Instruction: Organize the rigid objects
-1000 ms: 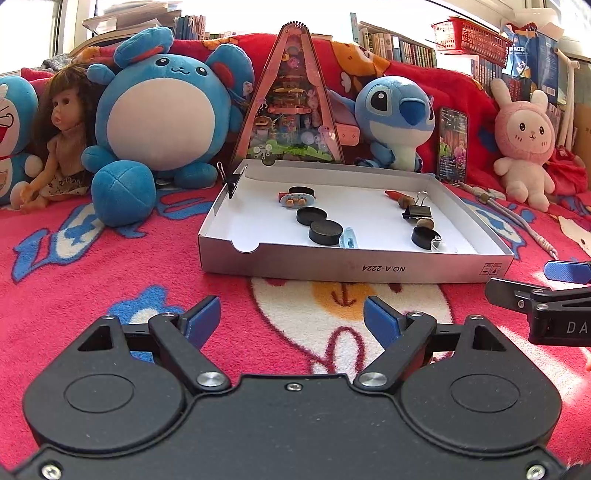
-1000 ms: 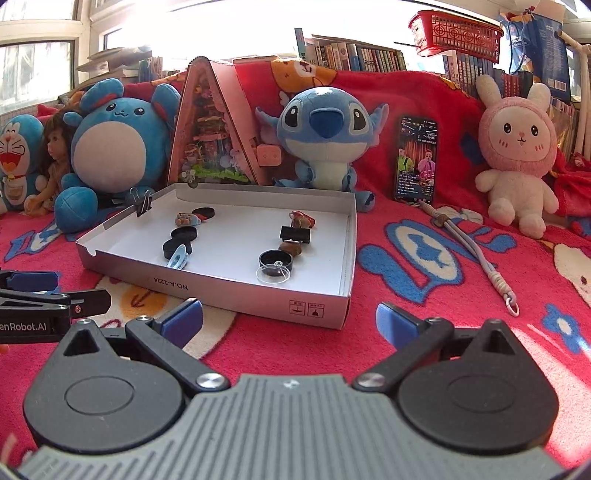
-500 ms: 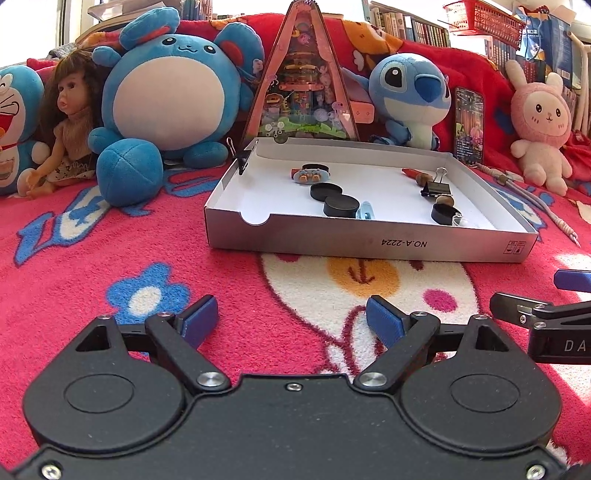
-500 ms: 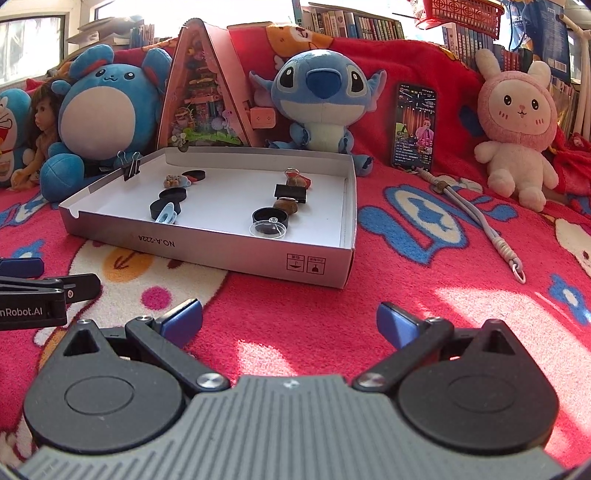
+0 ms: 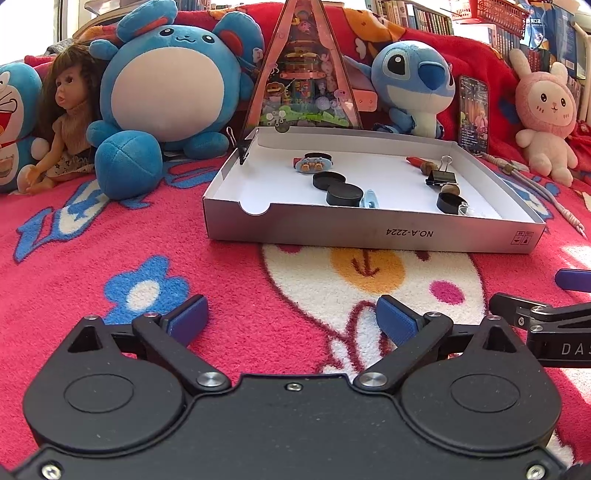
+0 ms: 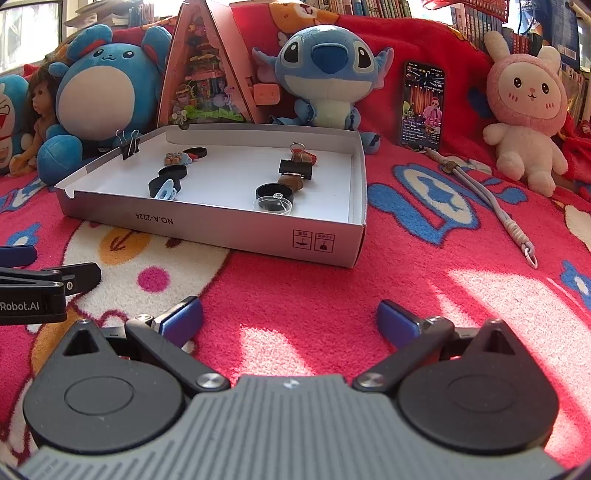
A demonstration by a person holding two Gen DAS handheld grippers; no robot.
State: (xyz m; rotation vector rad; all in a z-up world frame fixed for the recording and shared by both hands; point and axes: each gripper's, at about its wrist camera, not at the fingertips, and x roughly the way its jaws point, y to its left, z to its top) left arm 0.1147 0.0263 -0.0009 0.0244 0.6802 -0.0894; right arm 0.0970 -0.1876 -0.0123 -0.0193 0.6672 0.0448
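Now your left gripper (image 5: 291,319) has just been opening, nothing between its jaws; your right gripper (image 6: 290,317) gapes empty too, both short of the shallow white cardboard tray (image 5: 373,232).

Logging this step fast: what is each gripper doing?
Left gripper: open, empty, jaws just widened.
Right gripper: open, empty.

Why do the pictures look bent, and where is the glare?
Both views use fisheye lenses, so edges curve. Left wrist view: the window behind the toys is blown out white. Right wrist view: sun patches fall bright on the blanket and the corners darken, yet the box stays sharp.
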